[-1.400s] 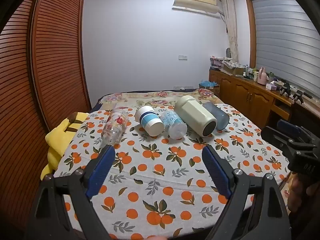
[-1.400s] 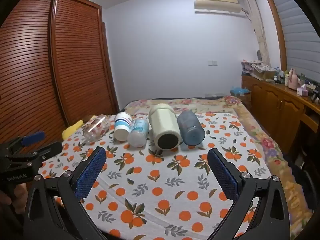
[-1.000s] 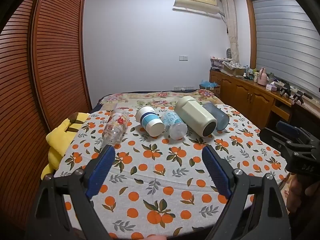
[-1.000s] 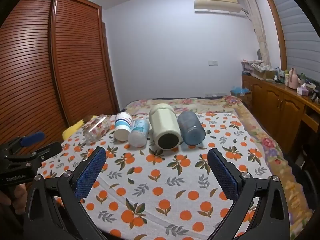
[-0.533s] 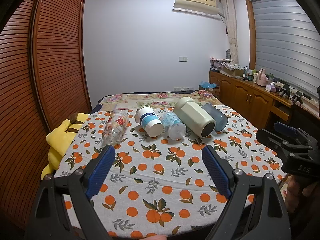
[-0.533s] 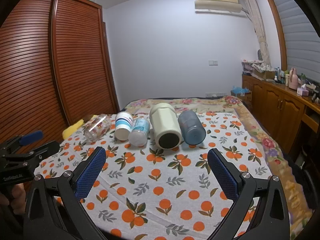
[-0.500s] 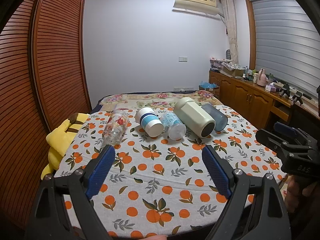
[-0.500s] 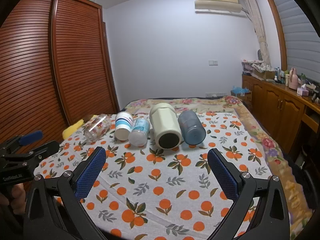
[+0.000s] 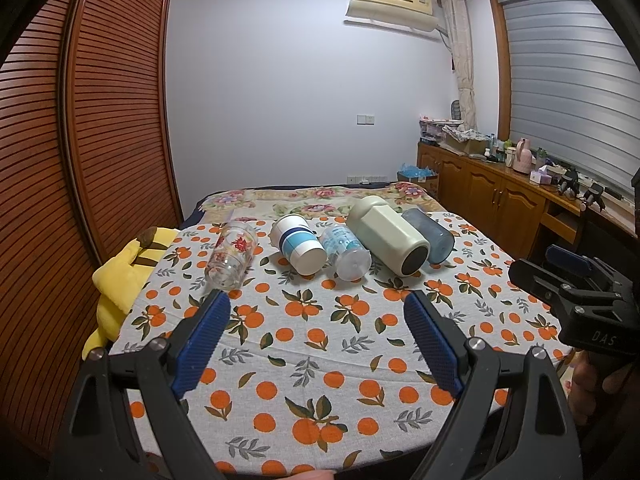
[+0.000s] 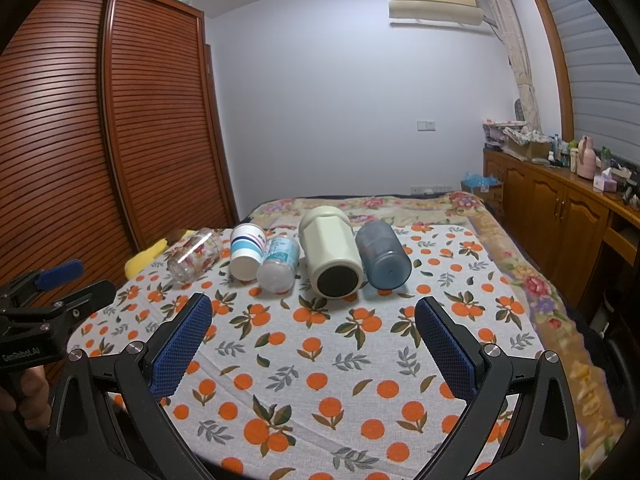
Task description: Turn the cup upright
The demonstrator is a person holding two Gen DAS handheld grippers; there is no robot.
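Note:
Several cups lie on their sides in a row on the orange-print tablecloth (image 9: pixel 304 344): a clear floral glass (image 9: pixel 230 256) (image 10: pixel 195 254), a white cup with blue stripes (image 9: pixel 298 248) (image 10: pixel 247 252), a clear plastic cup (image 9: pixel 346 254) (image 10: pixel 279 264), a big cream tumbler (image 9: pixel 388 240) (image 10: pixel 330 254) and a blue-grey cup (image 9: pixel 430 238) (image 10: pixel 382 254). My left gripper (image 9: pixel 316 320) is open and empty, in front of the row. My right gripper (image 10: pixel 312 324) is open and empty, also short of the row. Each gripper shows at the edge of the other's view.
A yellow plush toy (image 9: pixel 120 276) lies at the table's left edge beside a wooden slatted wardrobe (image 9: pixel 80 160). A floral bed cover (image 10: pixel 400 204) lies behind the cups. A wooden sideboard (image 10: pixel 560 216) with clutter runs along the right wall.
Both grippers have drifted very slightly; the view has barely shifted. The cups have not moved and both grippers stay open.

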